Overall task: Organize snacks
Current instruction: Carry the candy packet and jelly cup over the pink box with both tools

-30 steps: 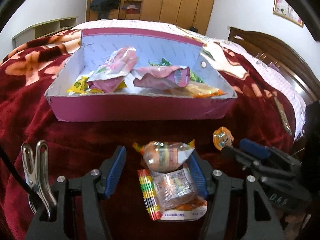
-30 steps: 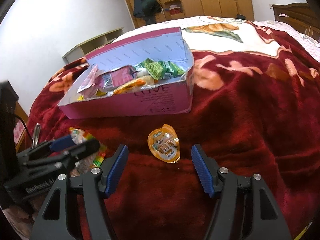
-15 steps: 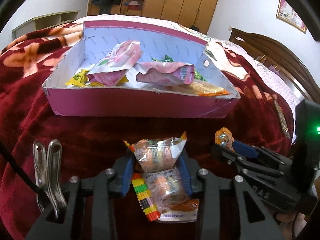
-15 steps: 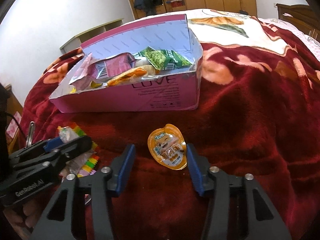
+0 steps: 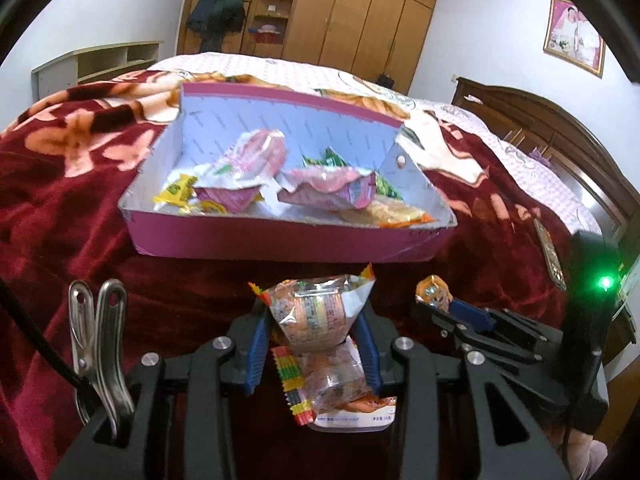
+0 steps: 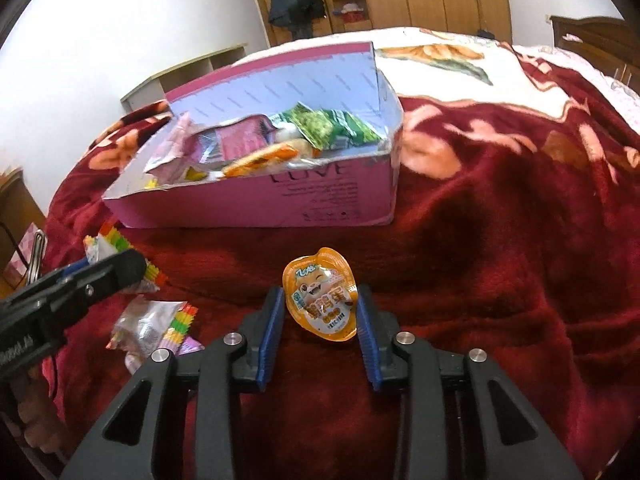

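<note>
- The left gripper (image 5: 314,336) has just been closing and now pinches one clear snack packet (image 5: 318,312) with a multicoloured zigzag edge between its two blue pads, lifted just above the red blanket (image 5: 72,216).
- Under that packet lie two more snacks: a second clear packet (image 5: 332,376) with a rainbow strip along its side, and below it a white-labelled packet (image 5: 356,416); how these two overlap is only partly visible.
- The right gripper (image 6: 320,328) has also just been closing; its two blue pads press on either side of one orange jelly cup (image 6: 322,294) with a cartoon face on its lid. The cup sits on the blanket, in front of the box.
- One pink cardboard box (image 6: 280,204) with a pale lining stands on the blanket beyond both grippers, open at the top, with its far wall taller than its near wall.
- Inside the box are at least two pink pouches (image 5: 248,160), two green packets (image 6: 332,126), one orange packet (image 6: 260,160) and one small yellow wrapper (image 5: 178,192); more may be hidden underneath.
- One metal clip (image 5: 98,344) stands on the left gripper's body.
- Behind the bed are one wooden wardrobe (image 5: 360,12) with dark coats hanging, one low shelf unit (image 5: 100,60) and one framed picture (image 5: 574,36) on the wall.
</note>
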Demonstrator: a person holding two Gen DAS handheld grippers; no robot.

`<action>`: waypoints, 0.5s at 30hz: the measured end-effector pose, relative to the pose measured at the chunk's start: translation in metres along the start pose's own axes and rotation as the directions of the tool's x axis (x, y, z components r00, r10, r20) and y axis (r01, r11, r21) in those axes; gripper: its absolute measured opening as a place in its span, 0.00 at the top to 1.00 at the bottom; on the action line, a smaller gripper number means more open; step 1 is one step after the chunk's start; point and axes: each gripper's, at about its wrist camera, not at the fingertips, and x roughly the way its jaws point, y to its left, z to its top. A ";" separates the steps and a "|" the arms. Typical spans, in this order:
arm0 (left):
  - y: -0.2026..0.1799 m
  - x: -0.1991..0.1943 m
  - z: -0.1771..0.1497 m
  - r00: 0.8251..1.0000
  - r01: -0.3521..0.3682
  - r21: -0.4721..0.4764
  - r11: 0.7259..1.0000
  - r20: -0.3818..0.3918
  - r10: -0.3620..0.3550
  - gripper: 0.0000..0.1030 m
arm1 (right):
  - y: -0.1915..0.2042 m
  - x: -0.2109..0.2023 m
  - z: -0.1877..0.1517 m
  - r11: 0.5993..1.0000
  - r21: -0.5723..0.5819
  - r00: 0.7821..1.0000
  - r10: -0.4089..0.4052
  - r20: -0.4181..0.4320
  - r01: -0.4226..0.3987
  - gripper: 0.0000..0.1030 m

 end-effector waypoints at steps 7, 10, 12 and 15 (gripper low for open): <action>0.002 -0.015 0.004 0.999 -0.016 0.005 1.000 0.030 0.016 0.60 | 0.011 -0.019 0.000 1.000 -0.020 0.999 0.025 0.036 -0.024 0.65; 0.004 -0.021 0.009 0.998 -0.027 0.016 1.000 0.048 0.027 0.60 | 0.015 -0.025 0.002 0.999 -0.026 0.998 0.039 0.045 -0.038 0.65; 0.004 -0.024 0.015 0.997 -0.048 0.029 0.998 0.056 0.046 0.60 | 0.018 -0.029 0.004 0.999 -0.031 0.998 0.045 0.052 -0.043 0.65; 0.005 -0.025 0.024 0.995 -0.079 0.047 0.996 0.067 0.076 0.60 | 0.020 -0.035 0.008 0.998 -0.033 0.997 0.057 0.061 -0.055 0.65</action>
